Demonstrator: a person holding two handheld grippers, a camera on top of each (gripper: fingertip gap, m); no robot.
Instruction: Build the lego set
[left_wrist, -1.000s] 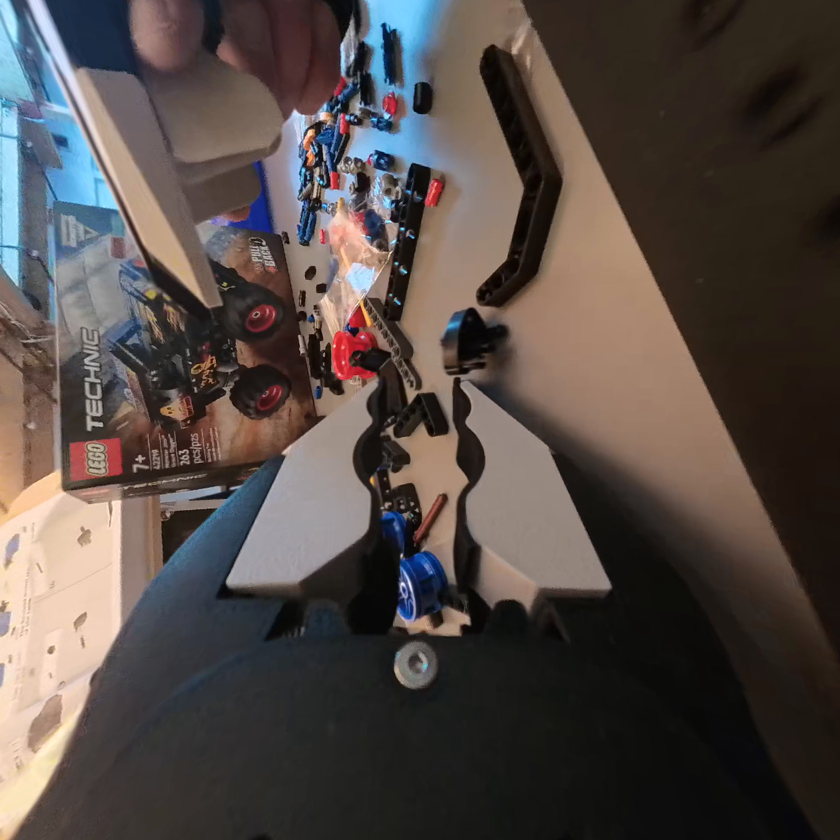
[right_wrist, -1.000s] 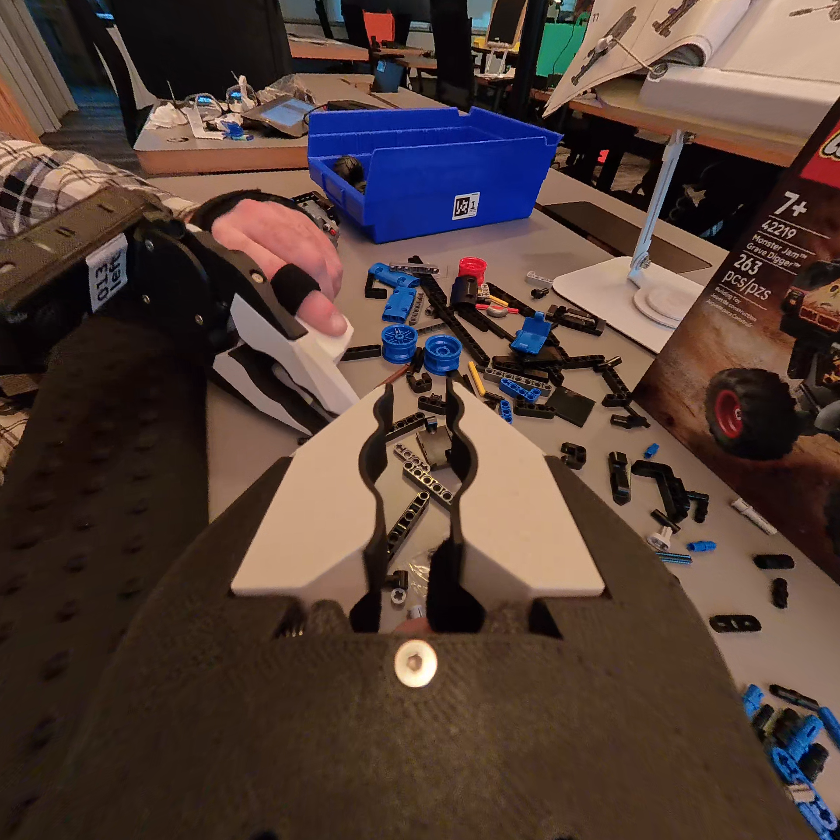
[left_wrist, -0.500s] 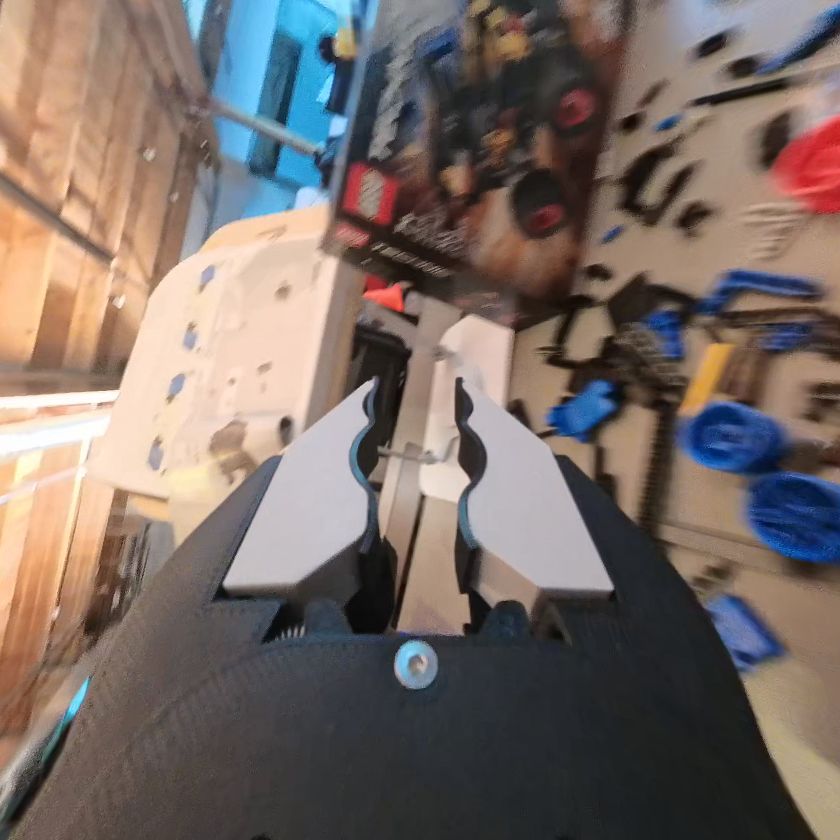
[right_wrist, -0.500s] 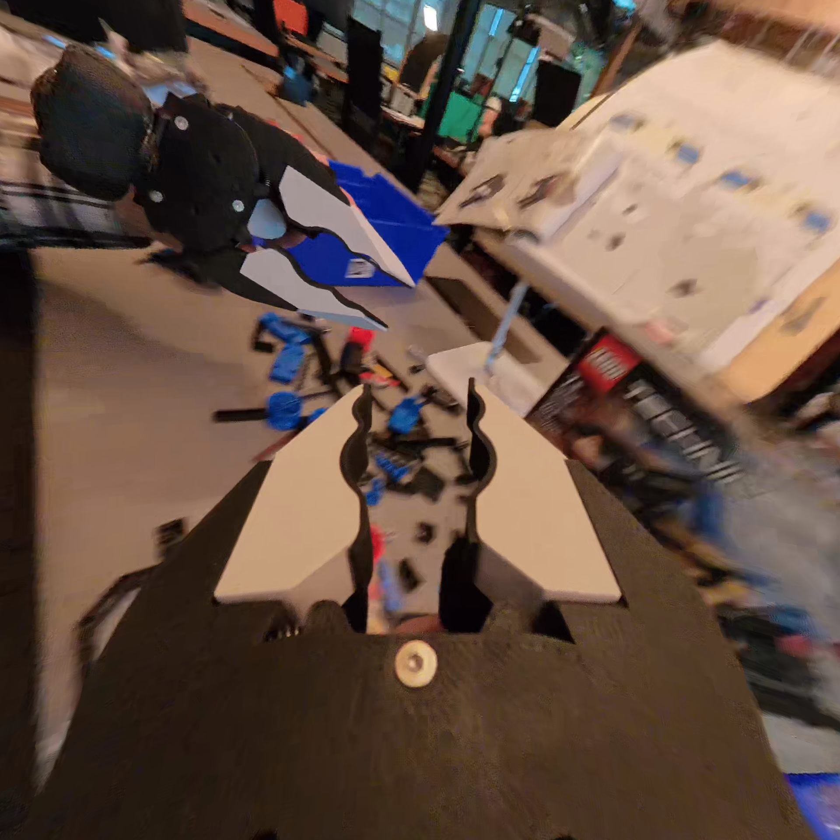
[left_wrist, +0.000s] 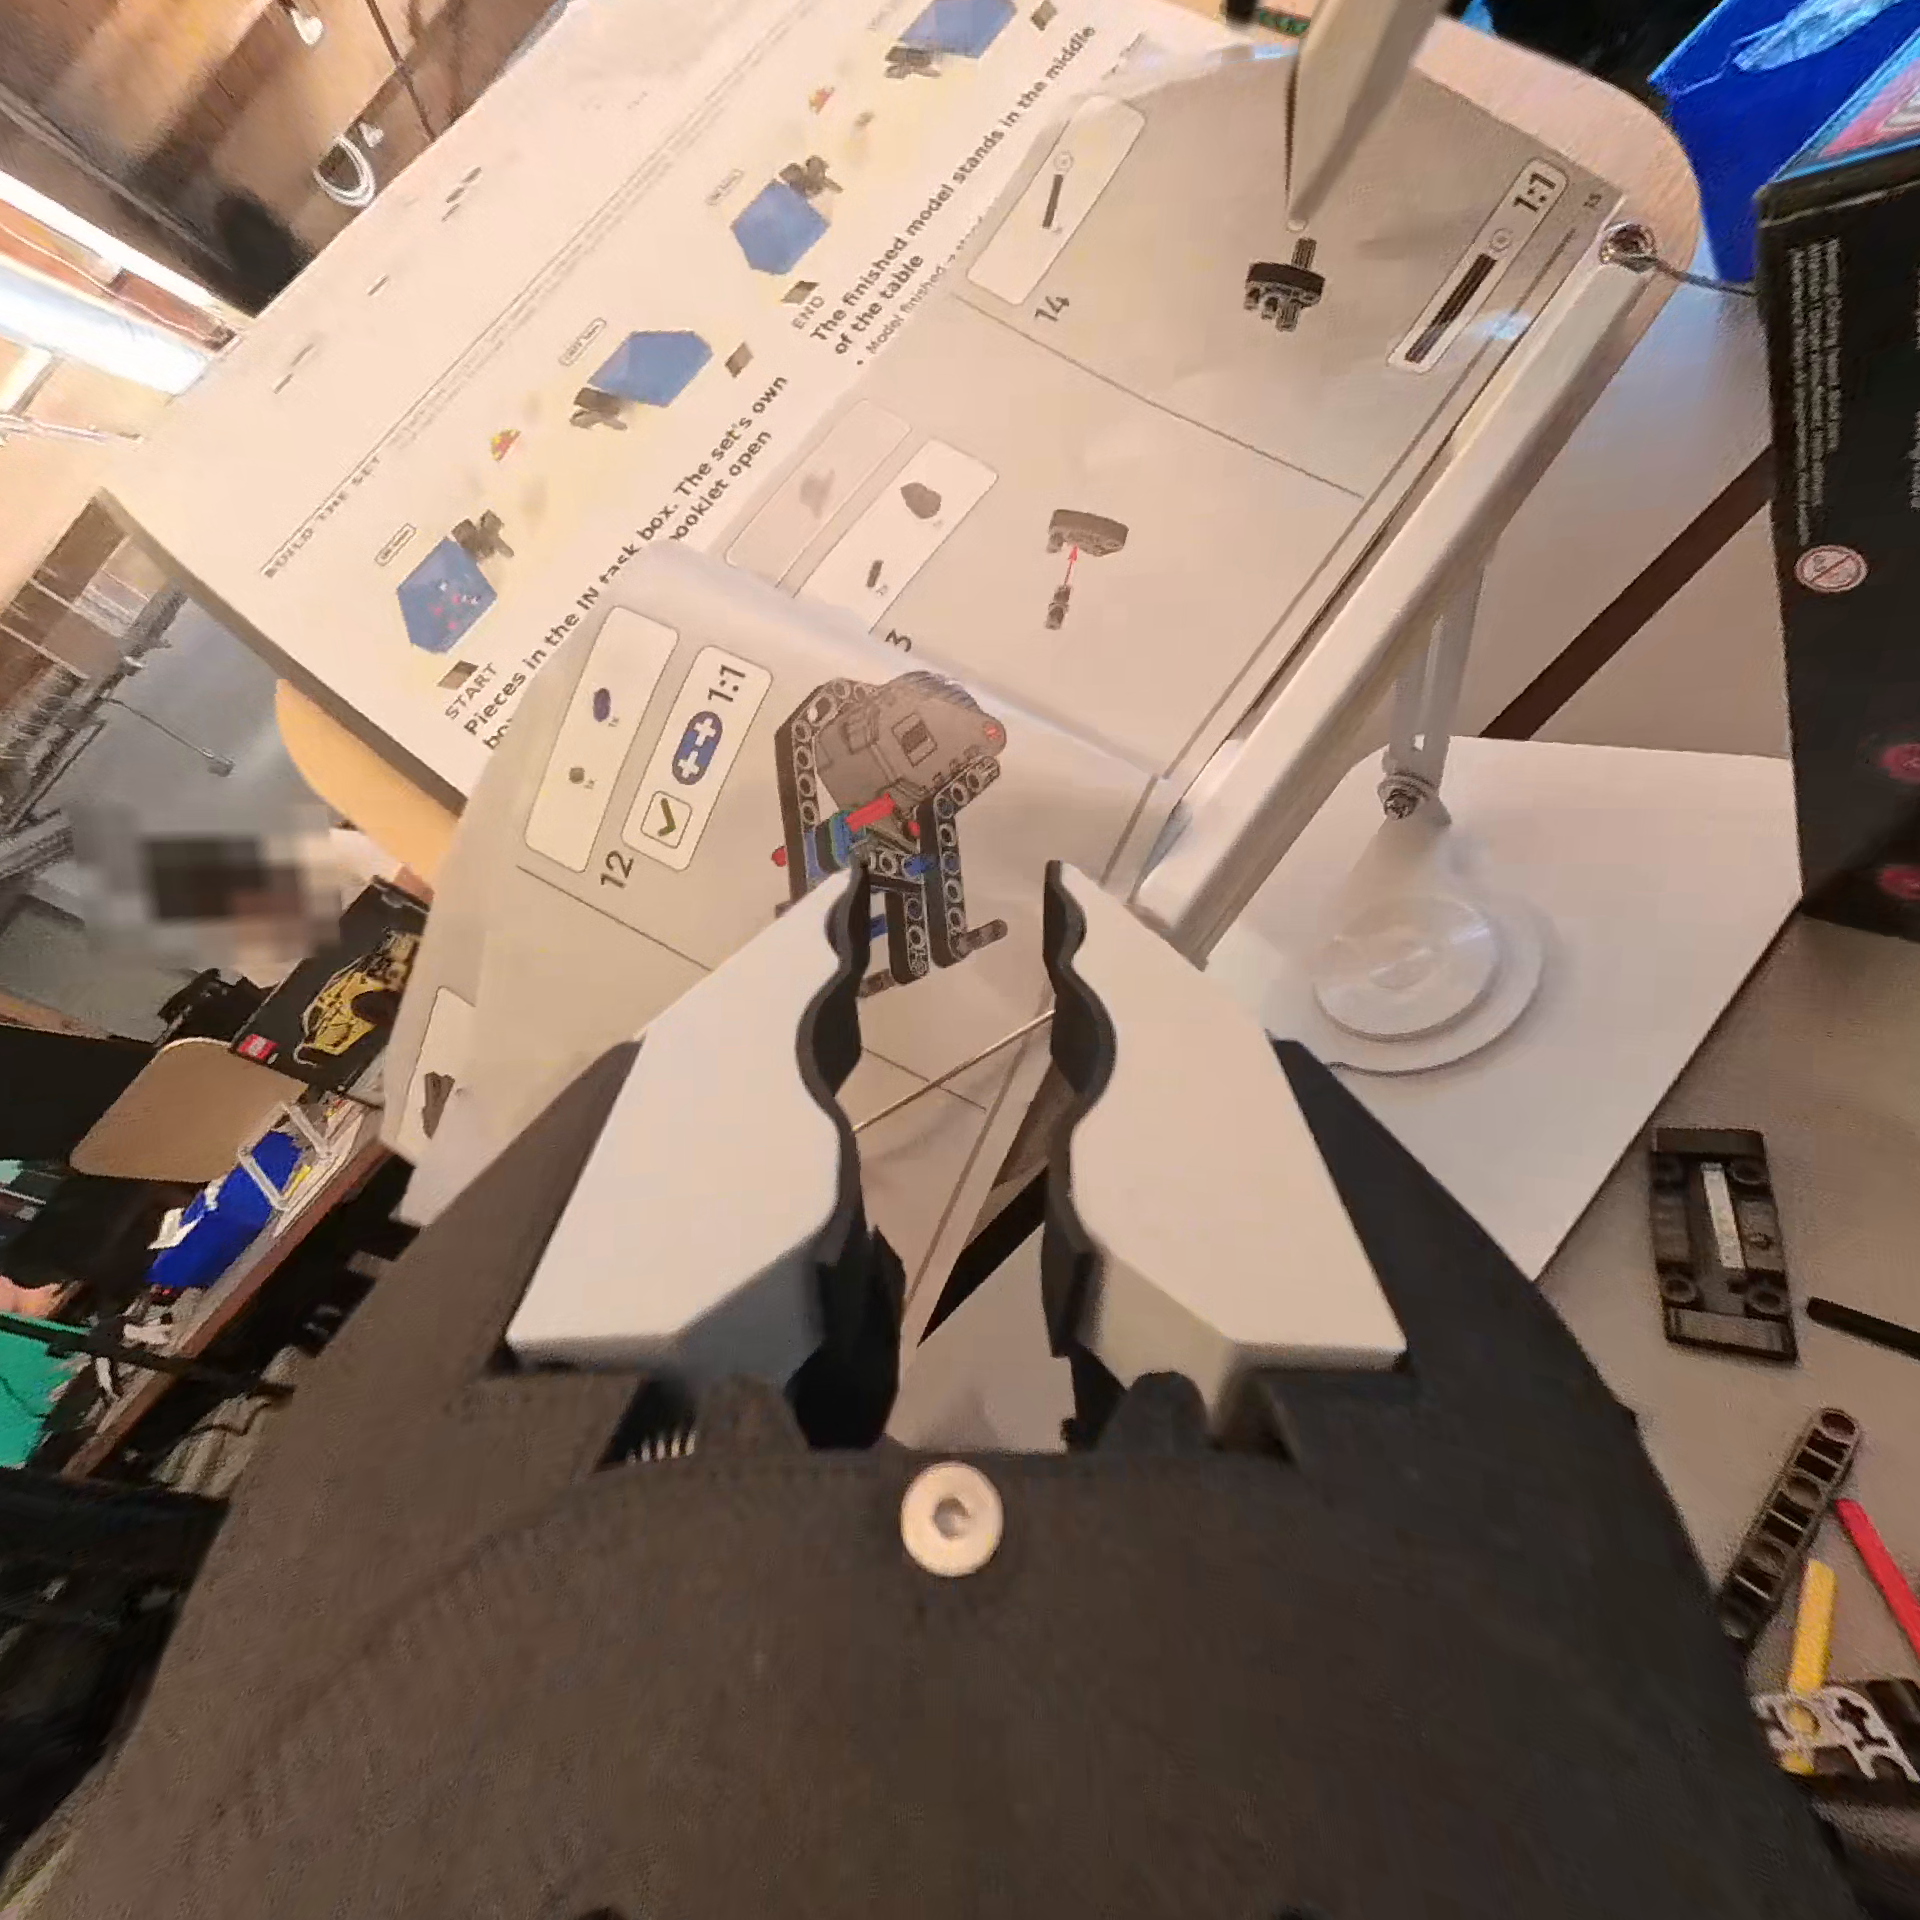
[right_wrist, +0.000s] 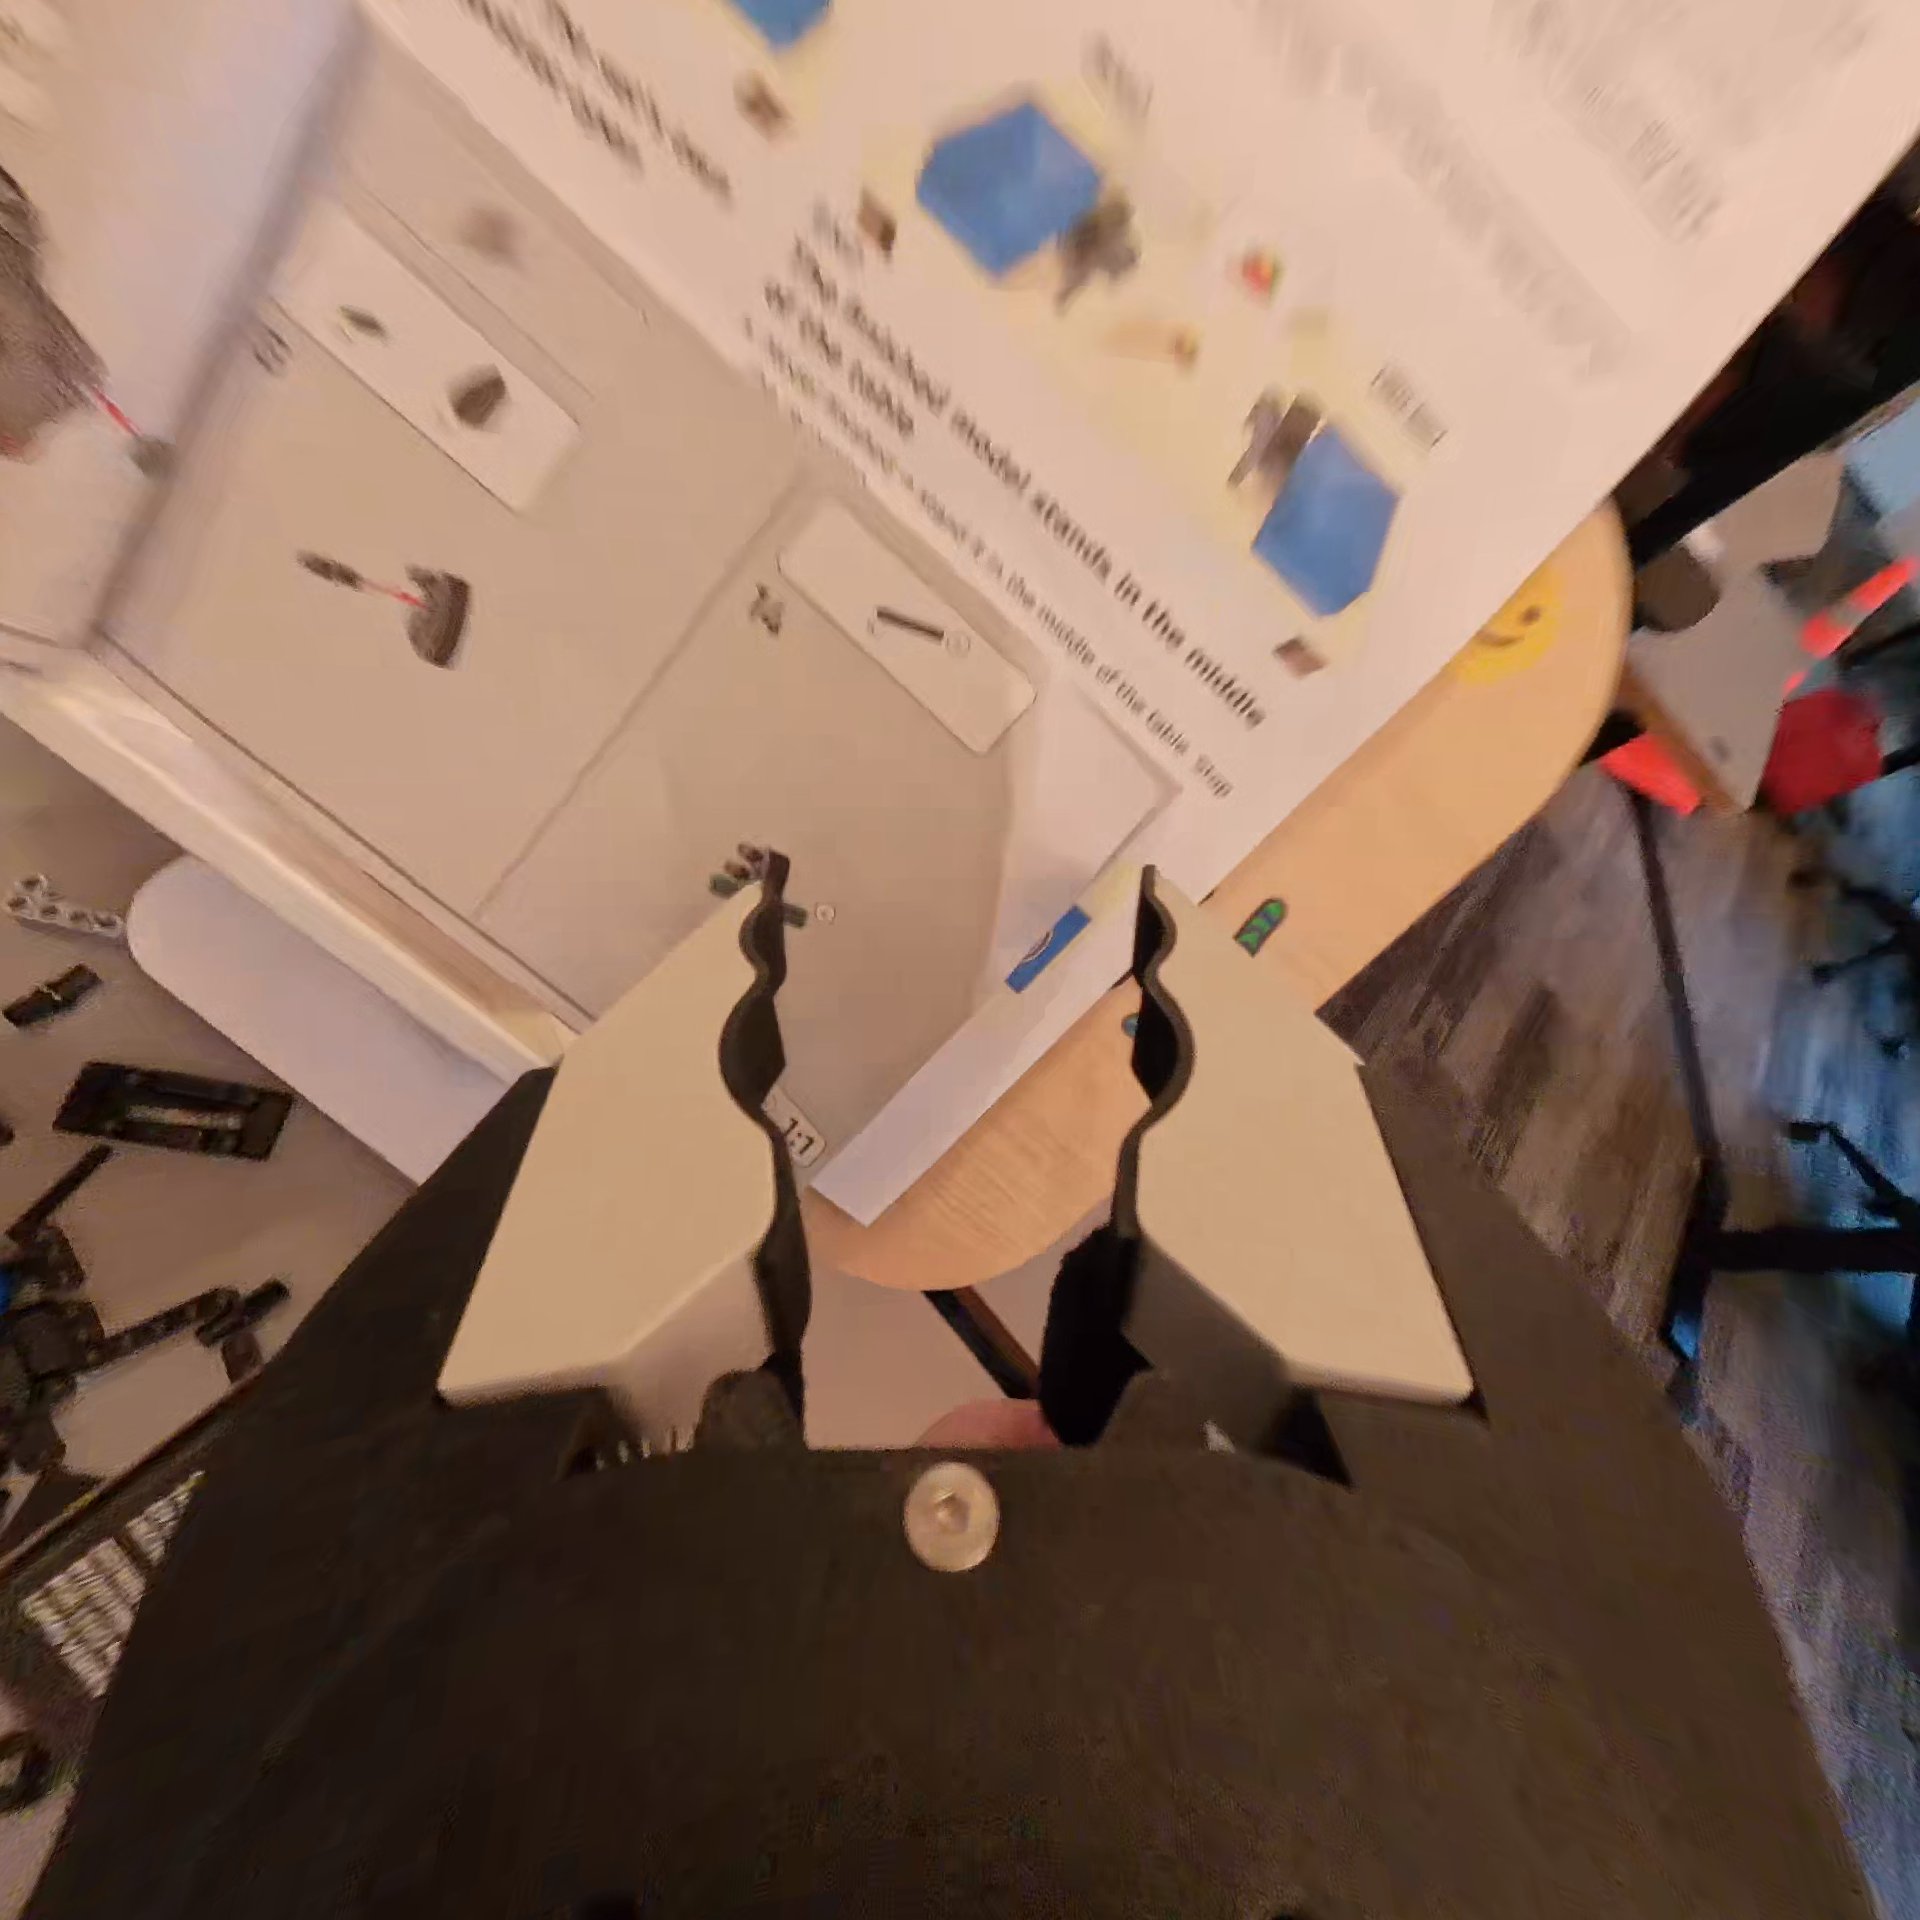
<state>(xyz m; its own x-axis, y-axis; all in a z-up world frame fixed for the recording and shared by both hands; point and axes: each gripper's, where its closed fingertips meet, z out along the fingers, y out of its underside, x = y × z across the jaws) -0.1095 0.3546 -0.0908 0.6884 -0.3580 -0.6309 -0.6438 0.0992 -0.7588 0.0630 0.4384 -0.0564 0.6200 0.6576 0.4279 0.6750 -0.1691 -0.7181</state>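
The open instruction booklet (left_wrist: 1174, 499) rests on a white stand (left_wrist: 1444, 935), with its left page (left_wrist: 675, 935) curling forward. My left gripper (left_wrist: 953, 878) is open and empty, held in the air just in front of that curled page. My right gripper (right_wrist: 958, 873) is open wide and empty, facing the booklet's right-hand page (right_wrist: 644, 665). One of its pale fingers (left_wrist: 1340, 94) shows at the top of the left wrist view, its tip close to the page. Loose black Lego pieces (right_wrist: 104, 1340) lie on the grey table.
A large printed sheet (left_wrist: 623, 260) stands behind the booklet. The black set box (left_wrist: 1849, 520) stands at the right, with a blue bin (left_wrist: 1787, 94) behind it. A black plate piece (left_wrist: 1720, 1242), a black beam (left_wrist: 1787, 1527) and a red axle (left_wrist: 1881, 1579) lie by the stand's base. A round wooden table (right_wrist: 1351, 935) and the floor lie beyond.
Both grippers have lifted away from the pile of pieces on the table and swung up to face the booklet. The right jaws have opened wider.
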